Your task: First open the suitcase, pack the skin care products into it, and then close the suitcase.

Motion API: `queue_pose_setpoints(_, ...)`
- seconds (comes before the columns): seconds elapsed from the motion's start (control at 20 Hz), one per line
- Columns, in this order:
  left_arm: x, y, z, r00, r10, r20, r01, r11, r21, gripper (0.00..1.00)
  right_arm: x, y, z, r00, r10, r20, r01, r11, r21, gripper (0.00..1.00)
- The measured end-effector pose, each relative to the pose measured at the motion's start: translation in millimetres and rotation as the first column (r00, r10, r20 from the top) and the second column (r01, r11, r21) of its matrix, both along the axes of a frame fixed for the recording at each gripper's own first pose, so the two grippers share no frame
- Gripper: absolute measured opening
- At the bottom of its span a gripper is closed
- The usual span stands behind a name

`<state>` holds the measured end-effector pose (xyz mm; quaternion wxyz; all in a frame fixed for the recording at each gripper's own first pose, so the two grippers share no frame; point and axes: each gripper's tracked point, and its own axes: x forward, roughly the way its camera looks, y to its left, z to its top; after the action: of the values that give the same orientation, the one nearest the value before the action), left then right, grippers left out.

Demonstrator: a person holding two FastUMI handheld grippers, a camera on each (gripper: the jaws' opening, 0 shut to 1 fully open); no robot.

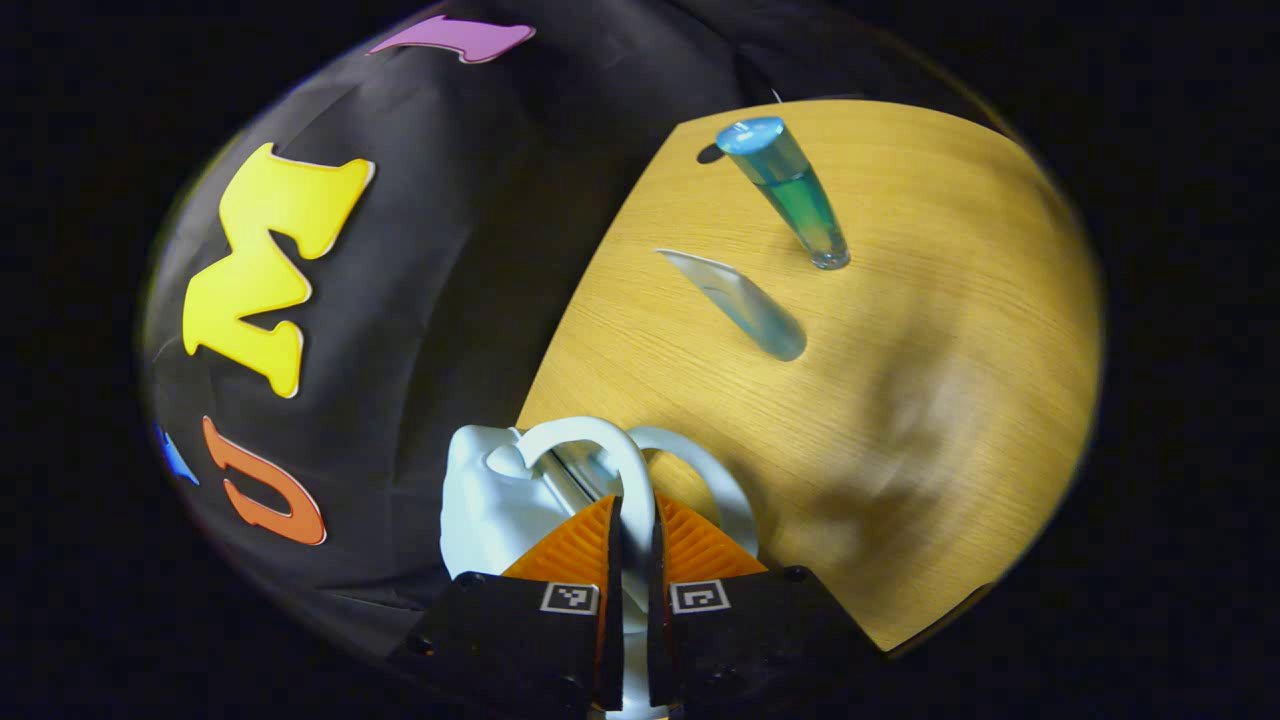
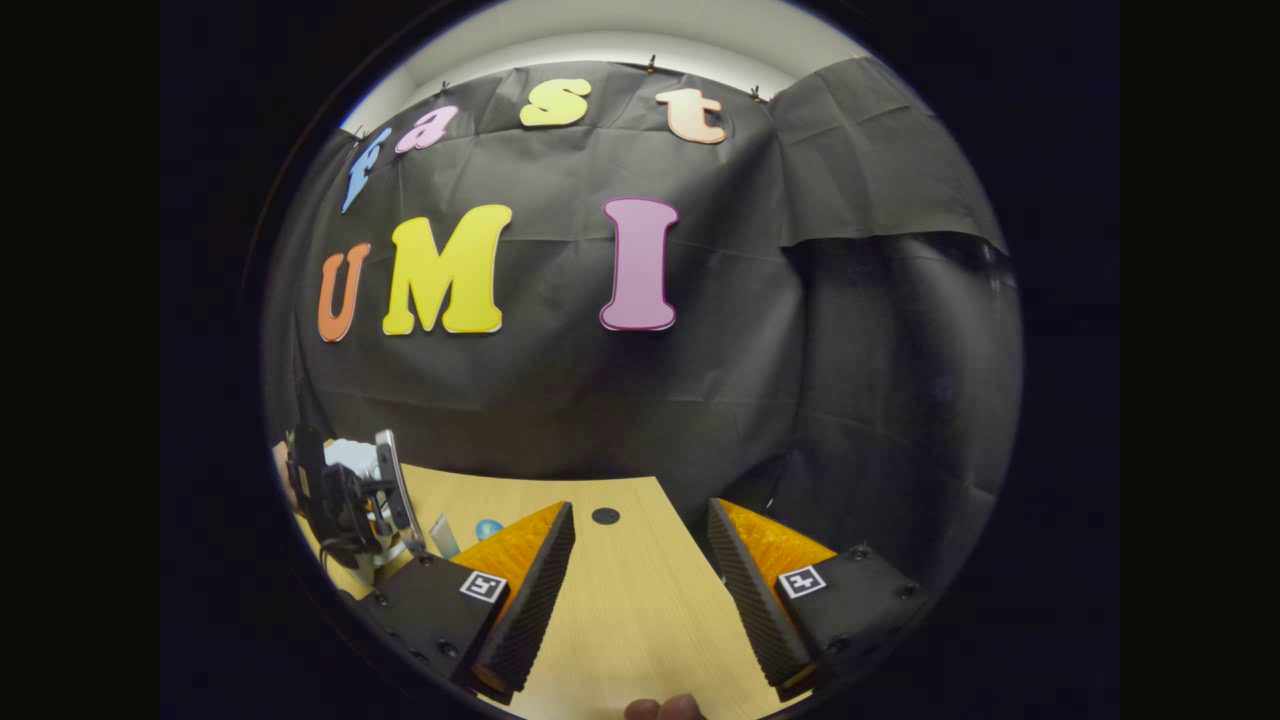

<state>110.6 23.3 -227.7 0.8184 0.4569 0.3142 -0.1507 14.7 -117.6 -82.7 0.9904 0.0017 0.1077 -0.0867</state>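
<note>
In the left gripper view my left gripper is shut on a white arched handle of the small white suitcase, which sits at the table's edge just ahead. A second white arch stands right behind the first. Farther out on the table a blue-green bottle stands upright, and a pale tube is closer in. In the right gripper view my right gripper is open over bare tabletop with nothing between its fingers. Far left there, the suitcase, the tube and the bottle's blue cap appear.
The wooden table has a rounded edge against the black cloth wall. A small dark hole sits near its back edge. The other gripper's black body is at the suitcase, and a fingertip shows at the bottom.
</note>
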Motion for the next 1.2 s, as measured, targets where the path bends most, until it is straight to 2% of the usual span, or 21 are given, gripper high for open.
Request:
queue_pose_setpoints(0.15,3.8,27.1,60.2,0.989,0.047,0.139,-0.030,0.992,-0.123,0.08,1.6,15.9,3.0,1.000,0.028,0.006,-0.028,1.000,-0.006,0.80)
queue_pose_setpoints(0.25,4.0,62.1,109.3,0.964,0.137,0.228,-0.077,0.964,-0.256,0.05,5.0,32.4,6.3,0.998,0.056,0.007,-0.056,0.998,-0.011,0.80)
queue_pose_setpoints(0.35,-9.4,107.3,150.4,0.931,0.230,0.284,-0.116,0.922,-0.368,0.04,8.5,51.6,12.5,0.996,0.090,0.009,-0.090,0.996,-0.028,0.80)
queue_pose_setpoints(0.45,-19.7,148.3,173.3,0.901,0.297,0.316,-0.139,0.889,-0.437,0.03,12.9,74.1,19.5,0.990,0.137,0.016,-0.136,0.989,-0.054,0.80)
queue_pose_setpoints(0.55,-26.1,196.3,179.6,0.862,0.362,0.355,-0.158,0.858,-0.489,0.03,15.8,96.7,26.8,0.983,0.180,0.025,-0.178,0.981,-0.083,0.78)
queue_pose_setpoints(0.65,-38.3,255.3,178.5,0.812,0.447,0.376,-0.196,0.815,-0.545,0.03,17.4,116.5,32.8,0.976,0.217,0.027,-0.213,0.972,-0.096,0.79)
queue_pose_setpoints(0.75,-48.2,309.2,171.8,0.761,0.525,0.381,-0.223,0.763,-0.607,0.03,18.5,131.8,38.4,0.969,0.243,0.033,-0.238,0.964,-0.117,0.78)
queue_pose_setpoints(0.9,-43.8,380.4,131.2,0.721,0.613,0.323,-0.275,0.681,-0.679,0.03,19.6,148.7,42.2,0.965,0.263,0.022,-0.258,0.956,-0.139,0.80)
queue_pose_setpoints(1.05,-32.0,429.6,58.6,0.687,0.701,0.193,-0.354,0.555,-0.753,0.03,25.1,160.5,40.1,0.961,0.276,0.001,-0.271,0.942,-0.197,0.80)
queue_pose_setpoints(1.2,-28.1,448.4,-7.3,0.666,0.745,0.046,-0.403,0.411,-0.818,0.04,33.8,167.0,40.3,0.961,0.277,-0.014,-0.274,0.938,-0.211,0.80)
